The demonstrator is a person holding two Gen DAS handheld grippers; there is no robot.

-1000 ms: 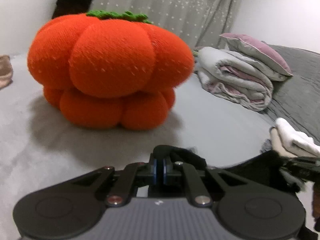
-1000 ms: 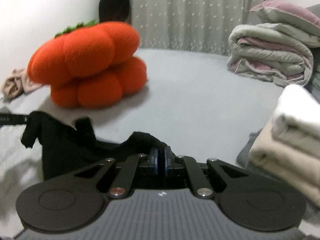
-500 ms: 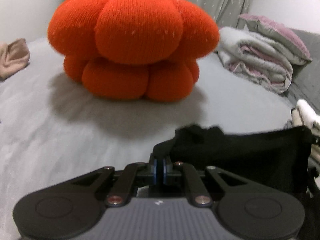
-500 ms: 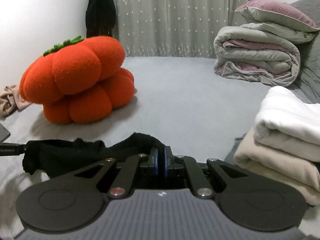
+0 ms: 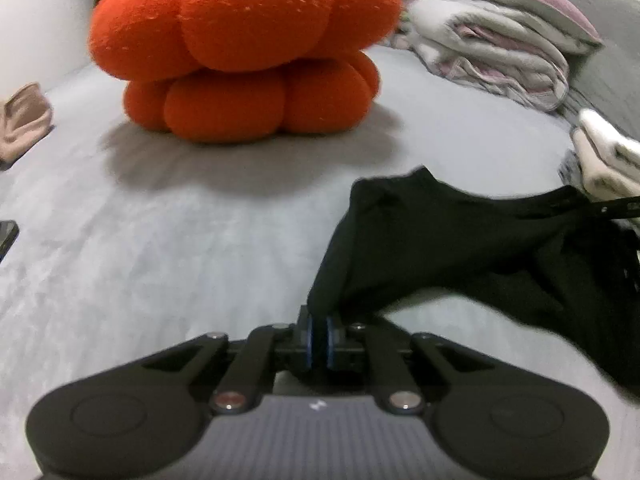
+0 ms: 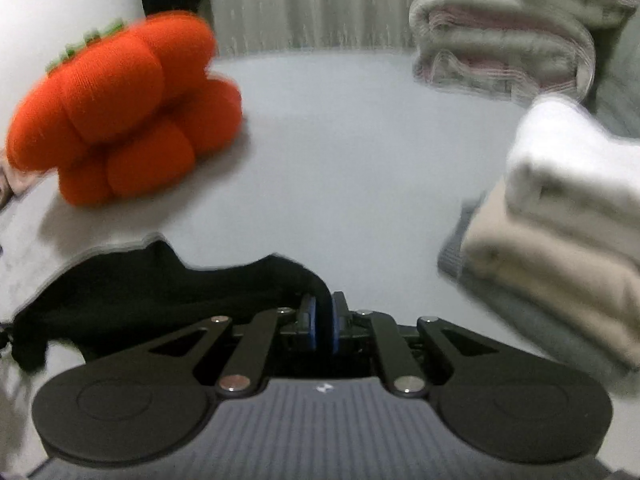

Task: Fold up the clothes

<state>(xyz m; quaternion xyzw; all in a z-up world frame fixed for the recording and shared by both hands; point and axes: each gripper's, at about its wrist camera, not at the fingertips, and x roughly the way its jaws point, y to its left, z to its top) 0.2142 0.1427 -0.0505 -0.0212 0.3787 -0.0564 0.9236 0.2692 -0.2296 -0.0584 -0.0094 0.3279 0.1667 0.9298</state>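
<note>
A black garment (image 5: pixel 460 240) hangs stretched between my two grippers over the grey bed. My left gripper (image 5: pixel 319 334) is shut on one corner of it, and the cloth runs off to the right. My right gripper (image 6: pixel 323 326) is shut on the other corner, and the black garment (image 6: pixel 160 288) spreads to the left in its view. The tip of the right gripper (image 5: pixel 618 206) shows at the right edge of the left wrist view, pinching the cloth.
A big orange pumpkin cushion (image 5: pixel 244 48) sits ahead on the bed. A stack of folded white and beige clothes (image 6: pixel 560 220) lies right. A folded duvet with a pillow (image 5: pixel 500 52) lies far right. A beige cloth (image 5: pixel 22 120) and a phone (image 5: pixel 6 236) lie left.
Both grippers have come down toward the bed with the garment. It has spread out and sags lower between them. The right wrist view is now blurred by motion.
</note>
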